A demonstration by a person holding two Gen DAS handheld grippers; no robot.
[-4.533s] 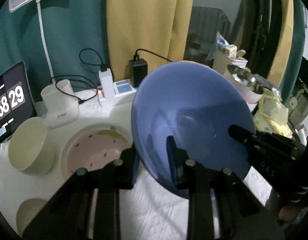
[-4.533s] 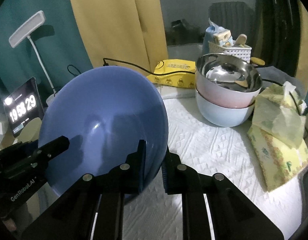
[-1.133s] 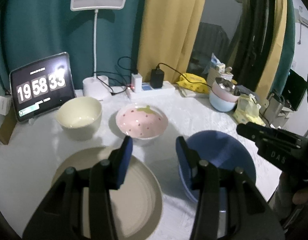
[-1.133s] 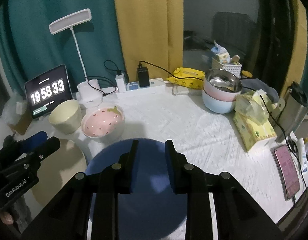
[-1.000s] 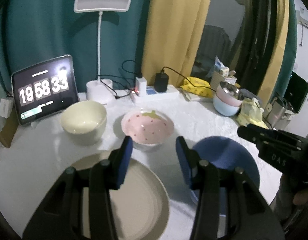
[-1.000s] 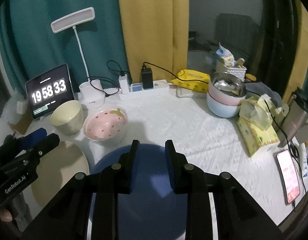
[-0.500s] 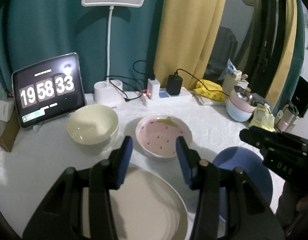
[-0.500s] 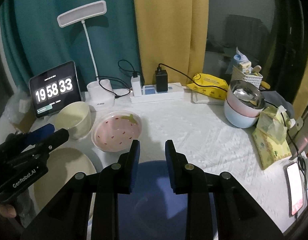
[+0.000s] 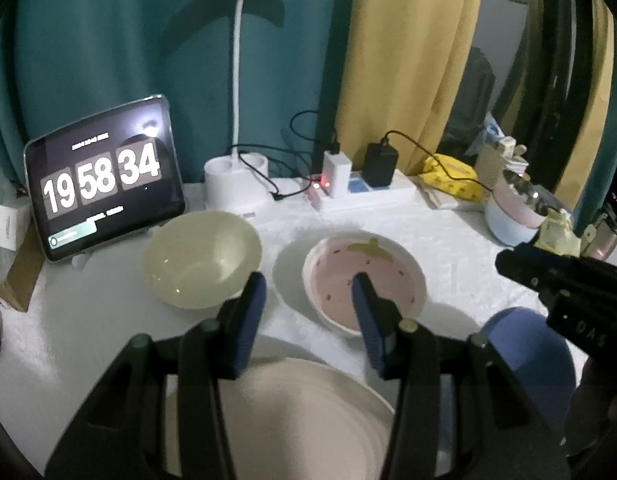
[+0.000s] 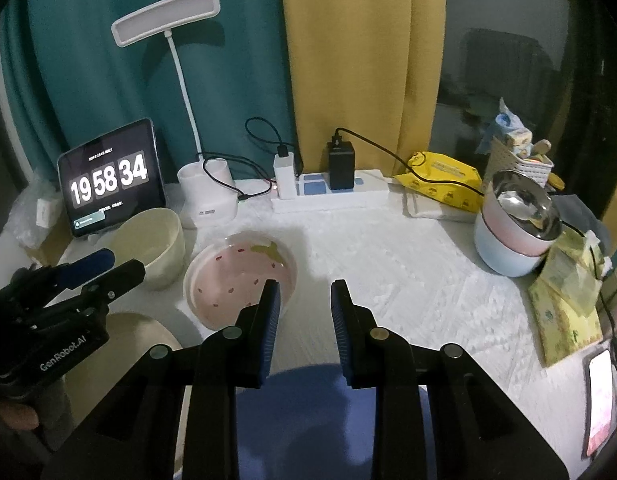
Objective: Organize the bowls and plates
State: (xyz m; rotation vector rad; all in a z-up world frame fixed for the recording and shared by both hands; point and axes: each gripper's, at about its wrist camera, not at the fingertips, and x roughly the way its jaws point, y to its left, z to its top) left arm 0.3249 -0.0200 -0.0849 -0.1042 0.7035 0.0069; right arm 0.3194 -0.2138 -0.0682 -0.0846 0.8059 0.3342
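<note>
Left wrist | pink strawberry bowl [image 9: 364, 280] upright, leaf end twd power strip [image 9: 372, 196]

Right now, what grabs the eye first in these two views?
The glowing tablet clock at back left, beside the white desk lamp. In the middle of the white table sits a pink strawberry-pattern bowl, with a cream bowl to its left. Both grippers' jaws stand open and hold nothing.

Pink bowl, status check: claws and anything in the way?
Both claws, left and right, open, empty. Pink bowl on the table ahead, untouched. Blue bowl below right claw. Path clear.
</note>
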